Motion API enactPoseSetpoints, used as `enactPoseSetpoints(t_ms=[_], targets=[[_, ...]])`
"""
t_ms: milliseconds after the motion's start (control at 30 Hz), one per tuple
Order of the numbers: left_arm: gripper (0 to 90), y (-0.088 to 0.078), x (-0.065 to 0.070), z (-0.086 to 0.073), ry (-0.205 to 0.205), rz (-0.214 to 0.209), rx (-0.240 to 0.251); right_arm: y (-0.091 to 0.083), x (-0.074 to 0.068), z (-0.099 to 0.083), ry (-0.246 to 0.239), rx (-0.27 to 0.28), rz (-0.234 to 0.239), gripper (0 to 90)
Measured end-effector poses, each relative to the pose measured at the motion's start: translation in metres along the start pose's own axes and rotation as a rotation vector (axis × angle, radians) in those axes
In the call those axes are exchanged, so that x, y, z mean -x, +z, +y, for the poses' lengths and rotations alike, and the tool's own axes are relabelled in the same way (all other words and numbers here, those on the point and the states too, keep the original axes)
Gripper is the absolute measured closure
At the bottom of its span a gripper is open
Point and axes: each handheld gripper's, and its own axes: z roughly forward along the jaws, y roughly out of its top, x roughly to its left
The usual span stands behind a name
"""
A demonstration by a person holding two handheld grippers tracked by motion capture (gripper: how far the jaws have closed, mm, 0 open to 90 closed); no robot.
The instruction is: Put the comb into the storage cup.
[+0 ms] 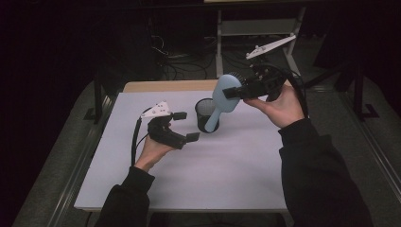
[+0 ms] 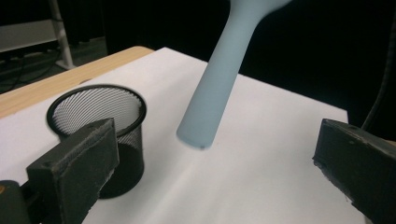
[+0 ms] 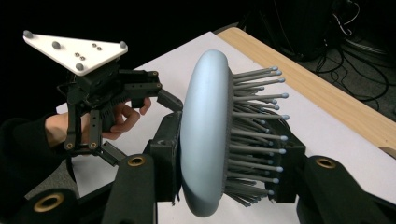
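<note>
A light blue hairbrush (image 1: pixel 223 97) hangs tilted, with my right gripper (image 1: pixel 236 92) shut on its oval head. In the right gripper view the jaws clamp the head (image 3: pixel 203 135) from its smooth back and its bristle side. The handle (image 2: pixel 212 88) points down and ends just above the white sheet, to the right of a black mesh cup (image 2: pixel 100 116). In the high view the cup (image 1: pixel 204 113) stands upright at mid-table. My left gripper (image 1: pixel 186 126) is held left of the cup, open, with nothing between its pads (image 2: pixel 74 168).
A white sheet (image 1: pixel 227 165) covers most of the wooden table (image 1: pixel 165 86). Behind the table are a grey metal frame (image 1: pixel 257 26) and cables on the dark floor. The white three-cornered plate (image 3: pixel 77 49) of the left gripper is in the right gripper view.
</note>
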Motion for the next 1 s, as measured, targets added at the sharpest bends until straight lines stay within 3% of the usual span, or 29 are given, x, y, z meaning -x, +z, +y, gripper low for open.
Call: enactPoseSetpoints(t_ms=[233,333,467,1000], targets=[[0.0,-0.012,-0.004,-0.010,0.007,0.027,0.018,-0.002,0.000,0.011,-0.011,0.007,-0.014,54.3],[0.0,-0.015,-0.003,-0.014,0.037,0.046,0.000,-0.003,0.000,0.015,-0.017,0.009,-0.019,54.2],[0.0,-0.019,-0.005,-0.019,0.042,0.054,-0.010,-0.001,0.000,0.020,-0.018,0.011,-0.019,54.2],[0.0,-0.046,-0.018,-0.041,0.005,0.104,0.030,0.003,0.013,0.029,0.001,0.019,-0.055,54.1]])
